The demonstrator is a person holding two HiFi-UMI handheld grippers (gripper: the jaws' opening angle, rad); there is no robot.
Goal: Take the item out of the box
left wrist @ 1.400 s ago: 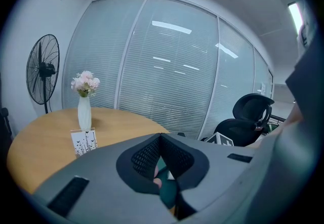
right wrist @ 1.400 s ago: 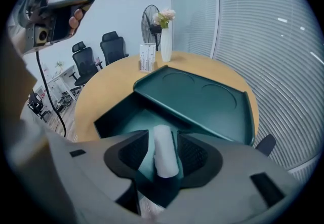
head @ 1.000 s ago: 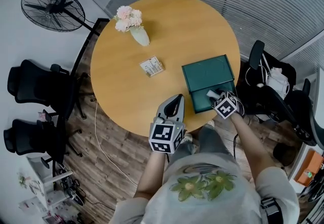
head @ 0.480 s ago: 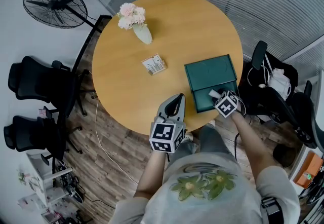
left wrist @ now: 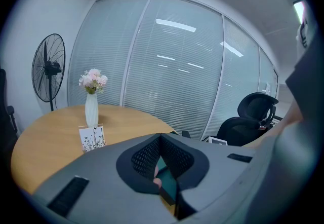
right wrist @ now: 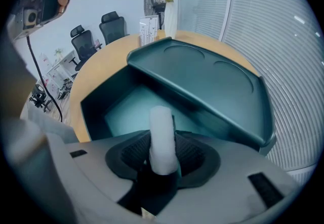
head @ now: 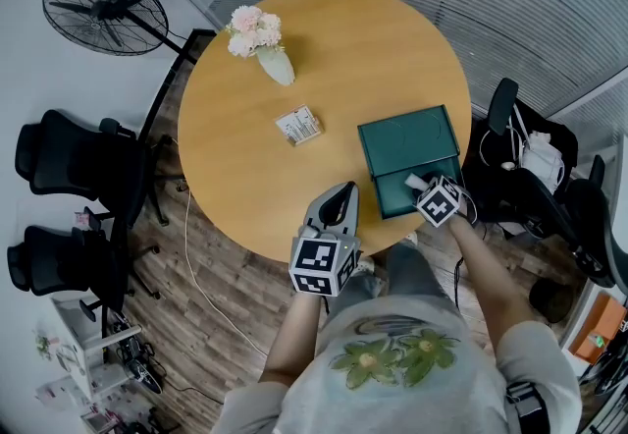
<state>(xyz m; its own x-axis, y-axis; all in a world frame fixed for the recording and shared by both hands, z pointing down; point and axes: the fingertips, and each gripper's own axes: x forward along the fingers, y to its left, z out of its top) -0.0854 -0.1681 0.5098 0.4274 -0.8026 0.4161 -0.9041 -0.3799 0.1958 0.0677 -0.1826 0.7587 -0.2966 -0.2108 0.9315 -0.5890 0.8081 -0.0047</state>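
Observation:
A dark green box sits at the table's near right edge, and its lid is swung open toward the far side. My right gripper points steeply down into the box. In the right gripper view a white, roll-shaped item stands between the pads of the right gripper. The jaws have just been closing and now hold it, with the box floor behind. My left gripper hovers at the table's near edge, left of the box. It is shut and holds nothing.
On the round wooden table are a vase of pink flowers at the far left and a small printed card stand near the middle. A standing fan and black office chairs are on the left, and another chair on the right.
The head view shifted slightly after the first frame. Both grippers stay where they were, the right one in the box.

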